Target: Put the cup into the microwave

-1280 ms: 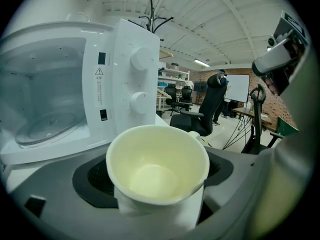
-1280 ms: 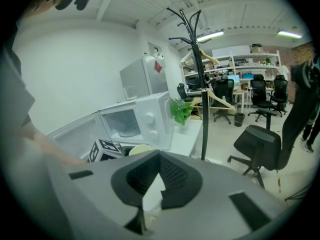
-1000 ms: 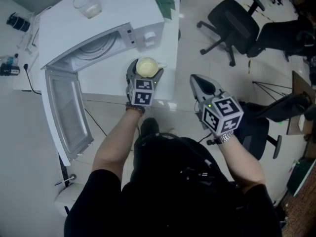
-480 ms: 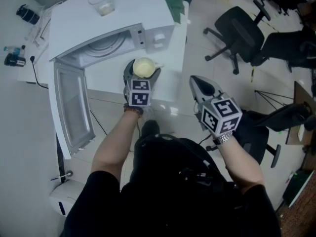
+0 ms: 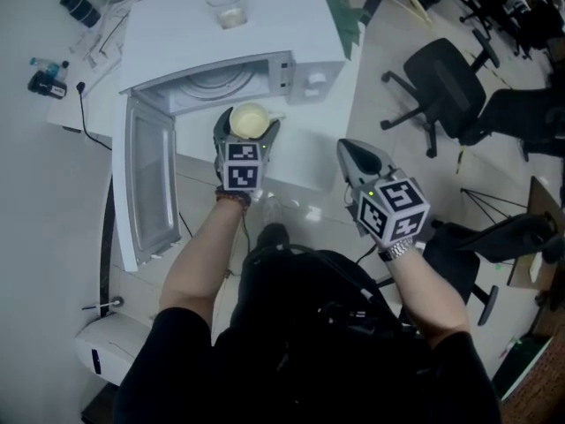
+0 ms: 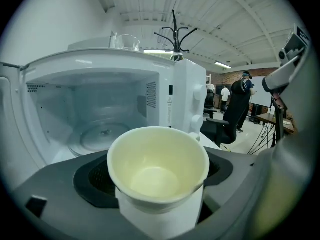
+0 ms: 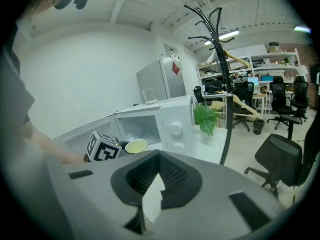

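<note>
Cream cup (image 6: 157,164) clamped upright in left gripper (image 5: 248,120), facing open white microwave (image 5: 282,16).
Right gripper (image 7: 150,204): empty, jaws together; cube (image 5: 395,208) bears black-and-white square markers.

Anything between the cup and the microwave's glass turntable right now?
Nothing. In the left gripper view the stretch from the cup to the glass turntable is bare, and the door stands open.
</note>
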A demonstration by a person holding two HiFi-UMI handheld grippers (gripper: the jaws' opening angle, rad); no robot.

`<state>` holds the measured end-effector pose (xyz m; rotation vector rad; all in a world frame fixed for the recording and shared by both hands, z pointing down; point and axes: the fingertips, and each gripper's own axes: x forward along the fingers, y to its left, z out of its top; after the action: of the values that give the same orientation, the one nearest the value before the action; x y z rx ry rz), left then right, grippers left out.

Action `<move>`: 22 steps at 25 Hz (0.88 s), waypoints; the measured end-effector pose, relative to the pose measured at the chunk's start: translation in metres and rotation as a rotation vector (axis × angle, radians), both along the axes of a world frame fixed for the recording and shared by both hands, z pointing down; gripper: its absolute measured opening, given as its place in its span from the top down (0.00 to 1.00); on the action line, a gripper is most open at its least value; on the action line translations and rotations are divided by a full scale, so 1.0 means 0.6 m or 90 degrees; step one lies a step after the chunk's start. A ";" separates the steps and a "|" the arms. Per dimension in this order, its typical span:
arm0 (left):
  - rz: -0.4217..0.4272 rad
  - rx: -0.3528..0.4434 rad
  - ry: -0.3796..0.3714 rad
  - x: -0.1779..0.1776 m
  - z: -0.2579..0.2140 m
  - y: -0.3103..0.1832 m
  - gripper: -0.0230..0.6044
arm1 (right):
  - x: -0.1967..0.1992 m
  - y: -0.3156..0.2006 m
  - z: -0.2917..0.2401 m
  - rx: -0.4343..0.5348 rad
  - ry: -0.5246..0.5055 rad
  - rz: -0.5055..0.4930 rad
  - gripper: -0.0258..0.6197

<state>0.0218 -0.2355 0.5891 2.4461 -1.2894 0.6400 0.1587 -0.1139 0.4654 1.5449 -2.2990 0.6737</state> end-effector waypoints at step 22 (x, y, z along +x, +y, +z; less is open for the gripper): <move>-0.116 0.022 0.004 -0.163 -0.045 -0.140 0.24 | -0.141 -0.127 -0.002 0.007 -0.006 -0.080 0.94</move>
<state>-0.0760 -0.3194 0.5618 2.3201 -1.5105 0.5663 0.0743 -0.1901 0.4640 1.3913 -2.3873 0.6381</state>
